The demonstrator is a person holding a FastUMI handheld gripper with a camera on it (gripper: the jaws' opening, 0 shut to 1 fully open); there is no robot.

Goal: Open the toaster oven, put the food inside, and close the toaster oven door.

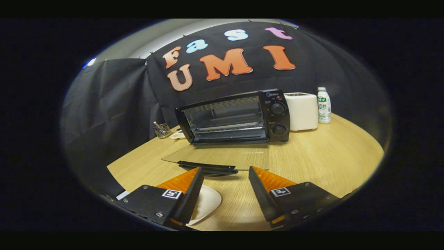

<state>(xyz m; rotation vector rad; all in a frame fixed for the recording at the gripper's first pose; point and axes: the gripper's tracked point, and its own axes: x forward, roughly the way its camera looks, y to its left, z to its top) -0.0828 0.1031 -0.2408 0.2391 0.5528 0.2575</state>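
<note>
One brand name — Midea — on the toaster oven point(236, 116) front.

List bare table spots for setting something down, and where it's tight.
Free: the wood right of the tongs, running up to the white toaster and bottle. Also the strip between the open tongs. Crowded: ahead, where the toaster oven door lies flat; the white plate by the left finger; the utensil holder left of the oven.
</note>
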